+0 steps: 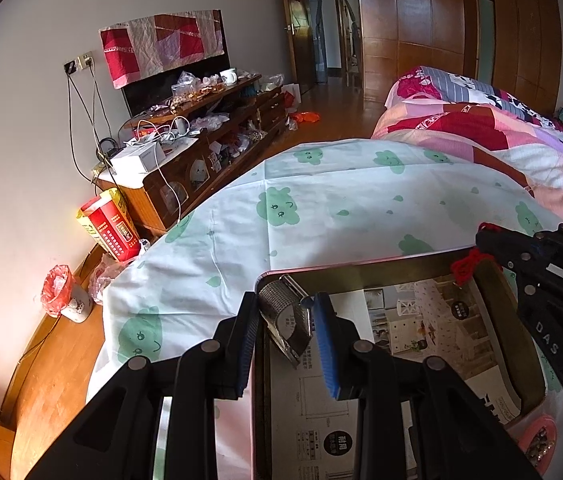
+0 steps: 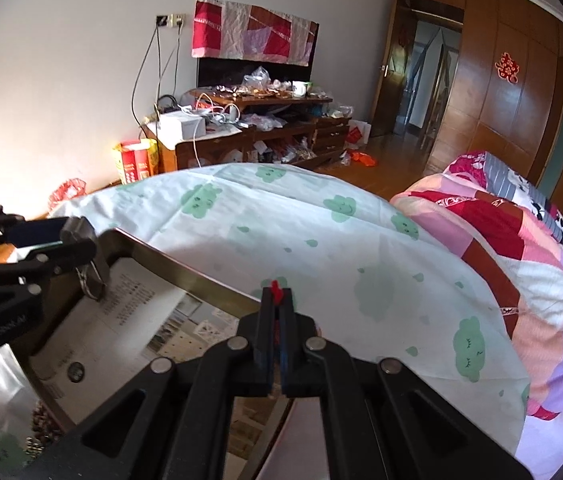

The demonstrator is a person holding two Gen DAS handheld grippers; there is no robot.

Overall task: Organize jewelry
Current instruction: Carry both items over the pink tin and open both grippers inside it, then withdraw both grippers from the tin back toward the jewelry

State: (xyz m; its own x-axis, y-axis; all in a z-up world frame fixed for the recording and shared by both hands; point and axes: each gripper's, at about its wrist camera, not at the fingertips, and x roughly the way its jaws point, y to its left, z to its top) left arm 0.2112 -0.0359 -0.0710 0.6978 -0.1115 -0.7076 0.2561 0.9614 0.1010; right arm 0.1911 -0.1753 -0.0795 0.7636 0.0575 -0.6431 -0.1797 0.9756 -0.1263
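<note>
The left gripper (image 1: pixel 287 336) stands partly open over the near-left corner of a shallow metal tray (image 1: pixel 361 270), its blue pads on either side of a silver mesh watch band (image 1: pixel 285 320). The band's upper end lies at the tray's corner, toward 12 o'clock of the jaws; it sits between the pads, though whether they press on it cannot be told.

The right gripper (image 2: pixel 277 300) is closed tight on a red cord (image 2: pixel 276 289), a tuft of which sticks out above the fingertips at 12 o'clock. In the left wrist view that cord (image 1: pixel 468 266) dangles over the tray's far edge, at 2 o'clock from the left gripper.

The tray is lined with a printed leaflet (image 1: pixel 421 320) and rests on a white sheet with green cloud prints (image 1: pixel 321 208). A pink dish of small beads (image 1: pixel 537 440) sits at the tray's 4 o'clock corner.
</note>
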